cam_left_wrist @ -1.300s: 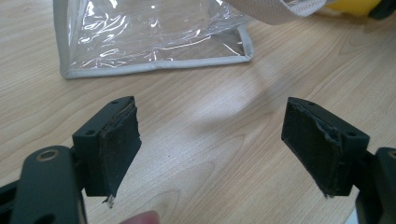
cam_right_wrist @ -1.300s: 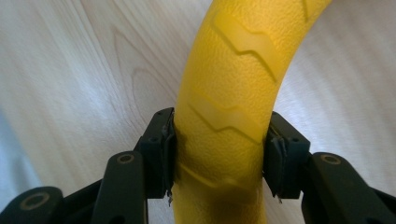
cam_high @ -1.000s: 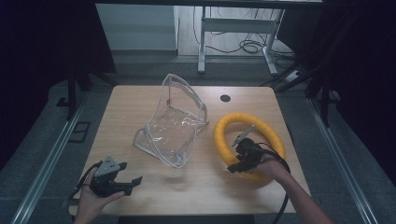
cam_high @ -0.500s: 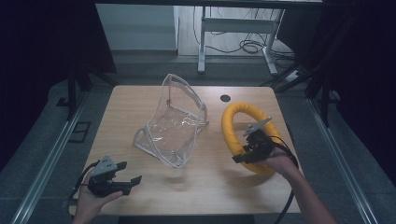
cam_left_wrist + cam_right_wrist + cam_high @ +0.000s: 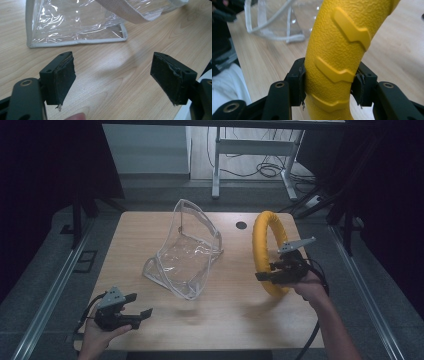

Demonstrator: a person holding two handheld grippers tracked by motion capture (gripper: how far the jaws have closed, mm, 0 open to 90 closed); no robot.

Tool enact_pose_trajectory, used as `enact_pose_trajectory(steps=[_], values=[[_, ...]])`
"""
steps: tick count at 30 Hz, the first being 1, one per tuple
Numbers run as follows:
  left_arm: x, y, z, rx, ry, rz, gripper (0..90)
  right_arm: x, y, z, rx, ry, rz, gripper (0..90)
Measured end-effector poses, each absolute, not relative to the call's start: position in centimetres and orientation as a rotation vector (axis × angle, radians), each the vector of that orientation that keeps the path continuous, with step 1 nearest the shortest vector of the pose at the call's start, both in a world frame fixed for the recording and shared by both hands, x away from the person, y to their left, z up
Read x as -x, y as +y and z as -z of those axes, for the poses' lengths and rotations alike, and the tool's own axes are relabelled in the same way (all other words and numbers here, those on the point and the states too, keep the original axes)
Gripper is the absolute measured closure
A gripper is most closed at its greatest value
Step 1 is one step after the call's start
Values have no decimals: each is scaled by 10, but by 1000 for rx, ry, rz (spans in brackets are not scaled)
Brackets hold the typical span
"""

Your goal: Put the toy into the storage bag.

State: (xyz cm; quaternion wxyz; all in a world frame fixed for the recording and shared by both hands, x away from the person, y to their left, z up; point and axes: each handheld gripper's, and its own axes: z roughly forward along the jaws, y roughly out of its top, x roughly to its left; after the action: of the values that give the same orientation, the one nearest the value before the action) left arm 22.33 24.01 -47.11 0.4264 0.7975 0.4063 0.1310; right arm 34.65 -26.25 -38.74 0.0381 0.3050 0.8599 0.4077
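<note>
The wooden table (image 5: 210,320) carries everything, its near edge cut off at the bottom of the high view and a small dark hole (image 5: 241,225) near its far edge. The clear plastic bag (image 5: 186,252) with white trim stands open ahead of the left gripper (image 5: 134,312) and to the left of the right gripper (image 5: 264,276); in the left gripper view its top runs out of the picture, so just the lower panel, a bottom corner and a loop of white strap show, and its glare makes the inside hard to read. The yellow ring (image 5: 263,251) stands upright on edge, and the right gripper is clamped on its lower near part; in the right gripper view both black pads press against the ring's textured tube with raised zigzag ribs, while the top of the ring is cropped away. Whether the ring's bottom touches the table cannot be told, since the gripper and hand cover it. The left gripper sits low near the table's near left corner, its jaws wide apart with nothing between them but bare wood. A fingertip (image 5: 75,116) barely shows at the bottom edge of the left gripper view.
</note>
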Motion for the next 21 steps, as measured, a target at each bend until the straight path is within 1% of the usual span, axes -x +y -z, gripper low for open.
enact_pose_trajectory(steps=[10, 21], values=[[-223, 240, 472, -1997, 1015, -330, 196, -342, -264, 371, -908, 2547, -1393, 512], [-224, 241, 473, -1996, 1021, -331, 196, -337, -263, 360, -873, 2460, -1520, 512]])
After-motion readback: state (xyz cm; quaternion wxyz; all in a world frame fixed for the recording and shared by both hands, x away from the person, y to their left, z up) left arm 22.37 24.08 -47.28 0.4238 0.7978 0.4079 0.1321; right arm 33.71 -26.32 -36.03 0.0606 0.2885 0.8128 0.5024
